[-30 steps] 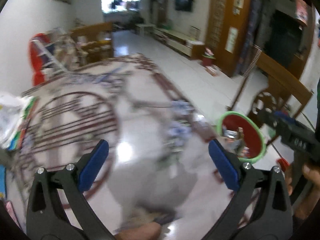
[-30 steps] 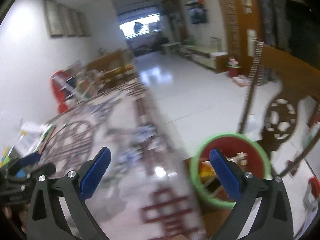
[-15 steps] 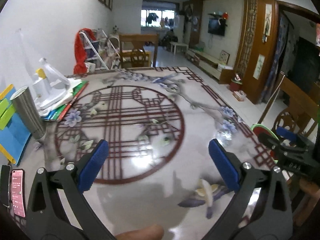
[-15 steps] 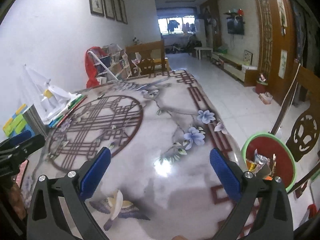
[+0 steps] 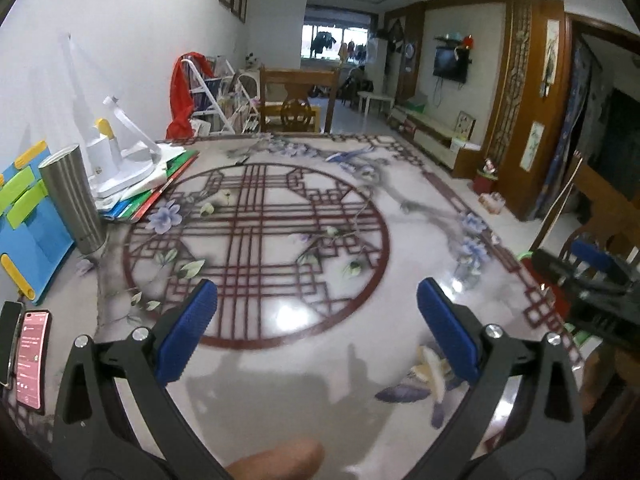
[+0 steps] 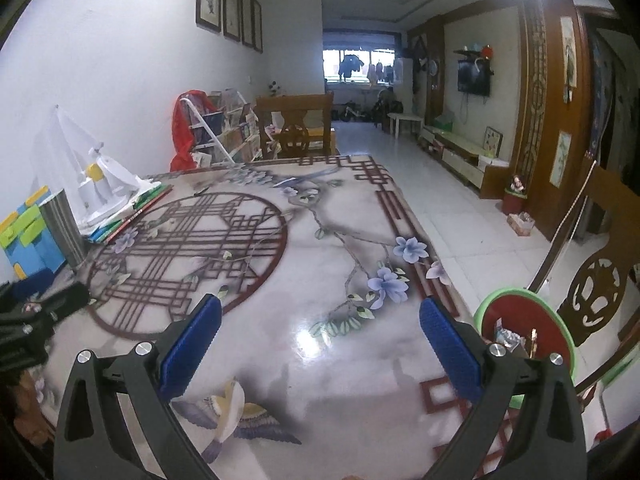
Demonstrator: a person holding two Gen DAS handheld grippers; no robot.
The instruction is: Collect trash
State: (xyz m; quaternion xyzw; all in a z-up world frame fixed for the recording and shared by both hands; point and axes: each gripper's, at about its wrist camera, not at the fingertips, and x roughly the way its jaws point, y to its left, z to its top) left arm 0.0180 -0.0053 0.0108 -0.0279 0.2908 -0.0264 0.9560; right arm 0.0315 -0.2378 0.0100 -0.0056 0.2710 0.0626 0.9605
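Observation:
Both grippers hover over a glossy table printed with a red lattice circle point(image 5: 256, 248) and flowers. My left gripper point(image 5: 316, 320) is open, nothing between its blue pads. My right gripper point(image 6: 320, 332) is open too and holds nothing. A red bin with a green rim point(image 6: 528, 332) stands on the floor past the table's right edge, with wrappers and scraps point(image 6: 508, 338) inside it. In the left wrist view only a sliver of that bin point(image 5: 530, 256) shows behind the right gripper point(image 5: 592, 280). I see no loose trash on the table.
Along the table's left side stand a steel tumbler point(image 5: 74, 196), a white lamp point(image 5: 116, 152) on stacked books, a blue folder point(image 5: 24, 224) and two phones point(image 5: 32, 360). Carved wooden chairs point(image 6: 596, 292) stand beside the bin and at the far end point(image 5: 298, 100).
Both views swung from a blurred look toward the bin back to the tabletop and have steadied there. Both grippers stayed open and held nothing throughout.

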